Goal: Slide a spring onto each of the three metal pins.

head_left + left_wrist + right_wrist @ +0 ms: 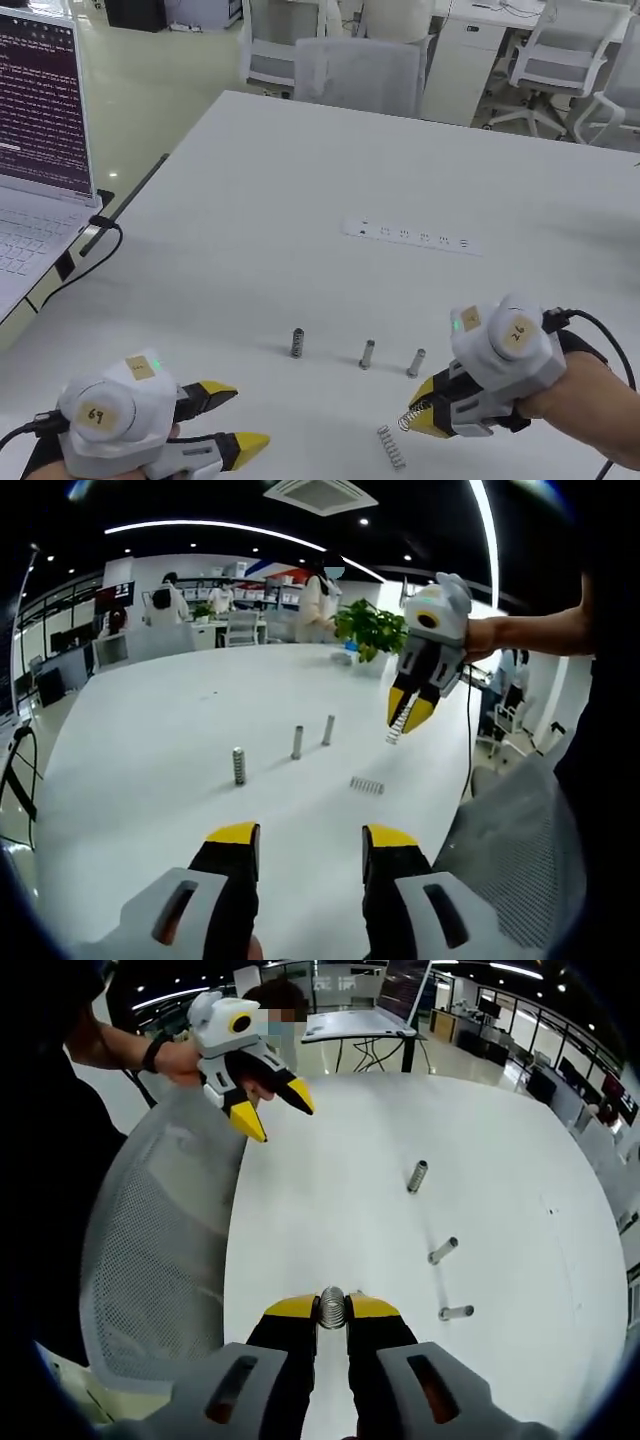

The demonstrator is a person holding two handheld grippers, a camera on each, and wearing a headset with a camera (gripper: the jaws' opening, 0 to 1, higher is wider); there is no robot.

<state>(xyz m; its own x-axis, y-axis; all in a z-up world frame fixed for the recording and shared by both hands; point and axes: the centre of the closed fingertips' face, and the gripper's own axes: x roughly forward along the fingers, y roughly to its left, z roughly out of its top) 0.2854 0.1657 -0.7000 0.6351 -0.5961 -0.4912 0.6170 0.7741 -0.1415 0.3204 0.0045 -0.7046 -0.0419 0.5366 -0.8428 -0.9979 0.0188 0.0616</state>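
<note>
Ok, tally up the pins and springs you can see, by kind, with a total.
Metal pins: 3
Springs: 3 (sleeved spring on the left pin, loose spring, held spring in the right gripper)
Total: 6

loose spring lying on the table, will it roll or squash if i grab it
The loose spring lies on its side on the smooth table, so a nudge would probably roll it. Its thin open coils look light and would likely flex under a pinch.
</note>
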